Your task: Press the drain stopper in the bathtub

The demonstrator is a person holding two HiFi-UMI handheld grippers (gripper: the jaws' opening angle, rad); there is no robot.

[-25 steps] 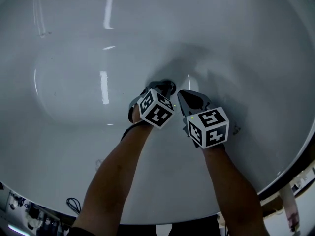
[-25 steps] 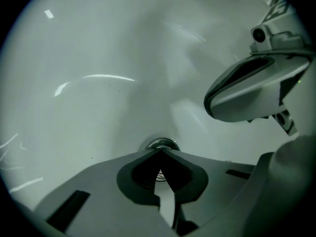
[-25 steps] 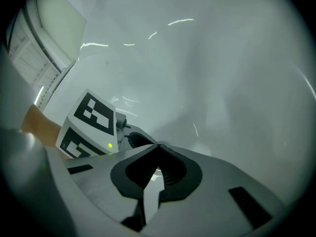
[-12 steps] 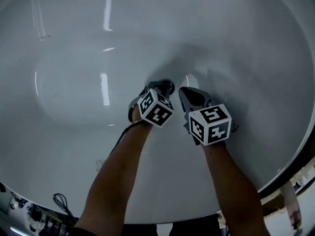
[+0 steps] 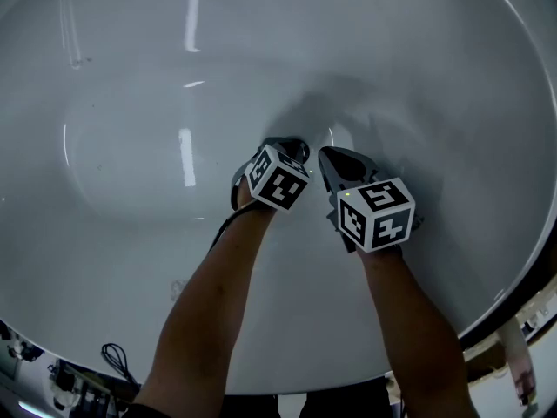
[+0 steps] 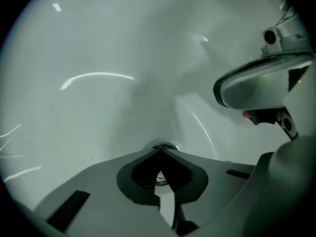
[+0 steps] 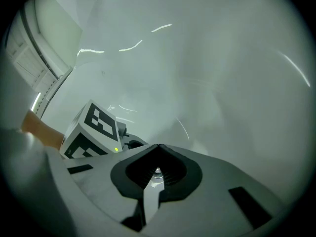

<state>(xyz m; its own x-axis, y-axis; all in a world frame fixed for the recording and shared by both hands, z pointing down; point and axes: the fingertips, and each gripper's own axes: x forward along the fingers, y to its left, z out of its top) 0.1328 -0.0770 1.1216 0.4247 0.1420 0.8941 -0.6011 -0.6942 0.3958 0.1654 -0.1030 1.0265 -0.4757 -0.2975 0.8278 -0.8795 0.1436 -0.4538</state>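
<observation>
Left hand-held gripper [image 6: 160, 150]: grey jaws clenched, tips meeting, nothing held between them. The tips point down at the round chrome drain stopper [image 6: 166, 145], whose rim shows just beyond them and again through the opening behind the tips. Whether they touch it cannot be told.

Right hand-held gripper [image 7: 158, 146]: jaws likewise clenched and empty. It hangs just beside the left one, tips over bare tub surface. A small shiny spot shows through its jaw opening but cannot be identified.

The left unit's black-and-white marker cube [image 7: 94, 128] sits close by its side.

The stopper lies at the right end of the flat floor of the glossy white bathtub [image 5: 122, 138], well in from the rim.
</observation>
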